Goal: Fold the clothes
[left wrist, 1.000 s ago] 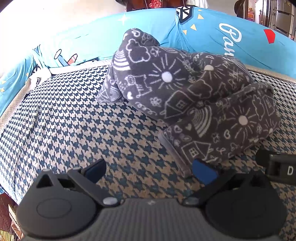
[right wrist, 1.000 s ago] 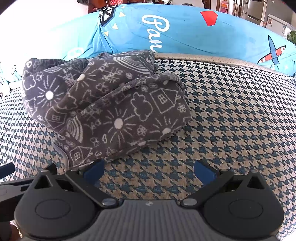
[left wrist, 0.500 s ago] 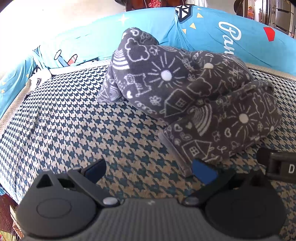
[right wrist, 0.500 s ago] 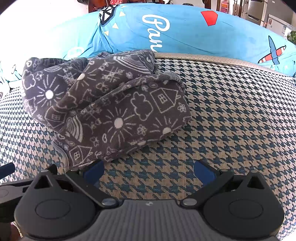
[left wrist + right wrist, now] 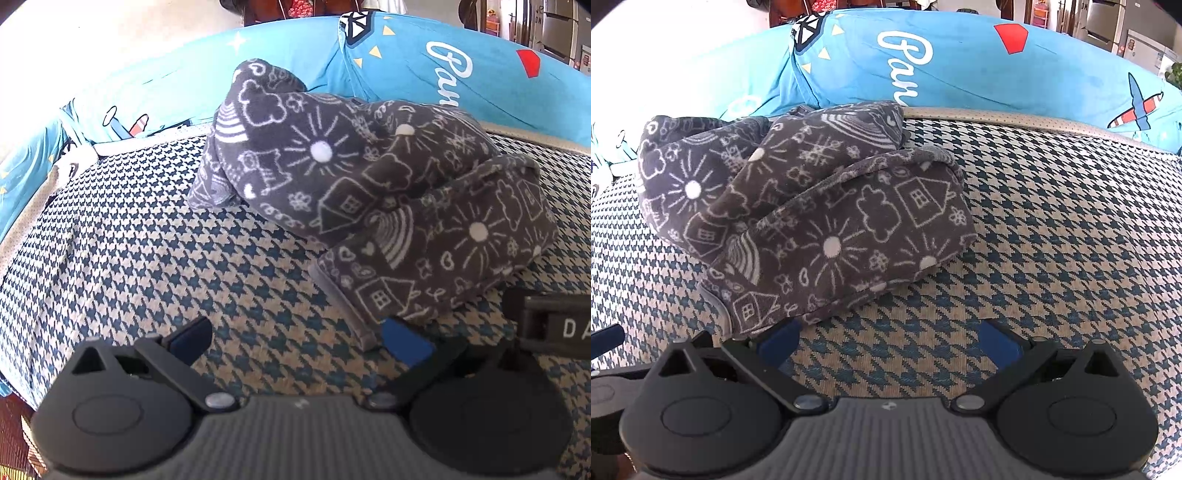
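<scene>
Nothing has shifted: your left gripper and right gripper still wait, jaws spread. The bundled garment, centre-left of frame, looks folded.

Houndstooth blue/beige cover w/ blue cartoon-print cushion along its far edge.

- Garment: dark grey fleece, white doodle print of suns, houses, clouds, rainbows; pale grey hem.
- Bed cover: navy and beige houndstooth.
- Pillow: turquoise, white script, red shape, striped aeroplane.
- Tongs: black, blue pads.
</scene>
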Demonstrator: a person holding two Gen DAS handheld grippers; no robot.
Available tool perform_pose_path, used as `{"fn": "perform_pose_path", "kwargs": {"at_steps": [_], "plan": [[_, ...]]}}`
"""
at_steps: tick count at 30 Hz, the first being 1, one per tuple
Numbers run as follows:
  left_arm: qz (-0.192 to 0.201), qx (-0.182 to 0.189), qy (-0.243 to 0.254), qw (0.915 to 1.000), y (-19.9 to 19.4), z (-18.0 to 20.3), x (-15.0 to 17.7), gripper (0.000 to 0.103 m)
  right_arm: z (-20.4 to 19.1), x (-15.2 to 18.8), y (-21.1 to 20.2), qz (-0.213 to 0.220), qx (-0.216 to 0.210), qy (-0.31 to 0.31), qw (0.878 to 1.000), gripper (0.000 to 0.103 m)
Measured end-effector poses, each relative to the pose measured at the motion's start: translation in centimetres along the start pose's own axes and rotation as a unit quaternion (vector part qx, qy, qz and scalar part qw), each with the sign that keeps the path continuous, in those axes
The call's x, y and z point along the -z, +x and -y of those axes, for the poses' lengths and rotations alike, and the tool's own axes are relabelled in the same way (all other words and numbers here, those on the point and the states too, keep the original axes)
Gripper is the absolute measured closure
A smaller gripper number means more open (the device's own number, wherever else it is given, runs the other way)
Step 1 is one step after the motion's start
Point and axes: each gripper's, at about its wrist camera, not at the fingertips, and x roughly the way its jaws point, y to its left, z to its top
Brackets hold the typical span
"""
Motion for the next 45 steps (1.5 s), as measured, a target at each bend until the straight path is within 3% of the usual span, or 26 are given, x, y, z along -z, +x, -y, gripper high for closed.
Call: {"fn": "perform_pose_path", "kwargs": {"at_steps": [9,23,30,36,45], "plan": [[0.001,-0.005,-0.009,0.9999,0.1,-0.4,-0.1,0.000,0.4,-0.1,-0.2,0.014,-0.008,0.008,1.000,0.000],[0.006,-0.014,-0.020,0.9997,0.5,-1.0,-0.8,0.000,0.8,0.2,-1.2,0.099,-0.005,0.002,0.995,0.000],[0.050,-0.033,-0.005,0.9982,0.1,-1.0,-2.9,0.000,2.5,-2.5,-0.3,0.081,-0.038,0.028,0.996,0.000],[0.052,-0.022,-0.021,0.9982,1.1,-1.2,-5.1,0.000,4.2,-4.0,1.3,0.071,-0.043,0.073,0.994,0.001],[0.054,-0.025,-0.051,0.9969,3.1,-2.1,-8.0,0.000,3.8,-5.7,2.4,0.102,-0.083,0.089,0.987,0.007]]}}
